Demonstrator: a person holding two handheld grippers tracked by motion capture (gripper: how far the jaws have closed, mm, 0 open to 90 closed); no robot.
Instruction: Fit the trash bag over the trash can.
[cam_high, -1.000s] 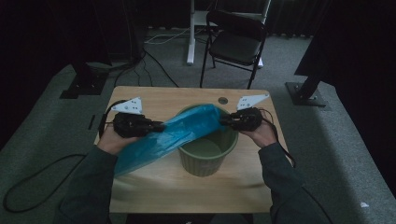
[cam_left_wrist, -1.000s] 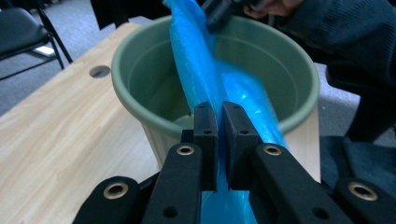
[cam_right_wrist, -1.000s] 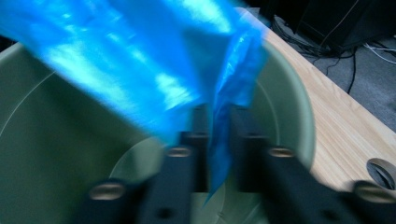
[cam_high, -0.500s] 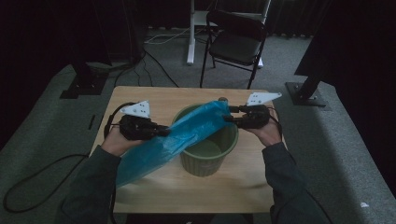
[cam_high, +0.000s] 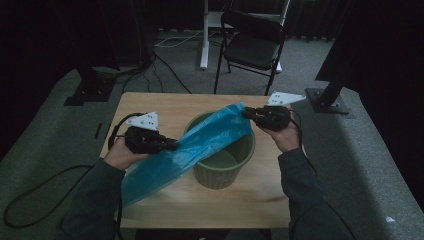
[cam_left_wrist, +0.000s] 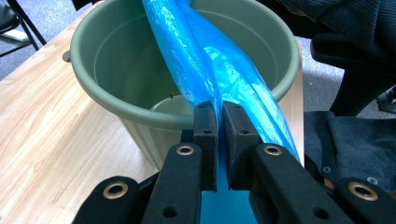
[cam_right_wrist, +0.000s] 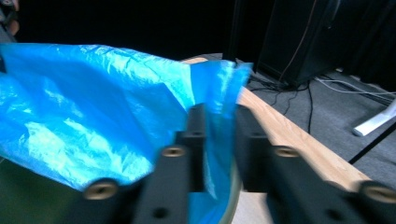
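glossy crinkled plastic bag (cam_high: 200, 145), matt plastic bucket (cam_high: 235, 170), wood-grain table (cam_high: 200, 205)

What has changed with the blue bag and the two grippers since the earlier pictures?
The blue plastic bag has been drawn across the green bin, its right end now past the far rim. The right gripper has just been closing, with the bag's edge between its jaws. The left gripper stays clamped on the bag; the bin has not moved.

bin mouth (cam_high: 222, 150): spanned by blue bag (cam_high: 200, 145) | table front (cam_high: 200, 210): free
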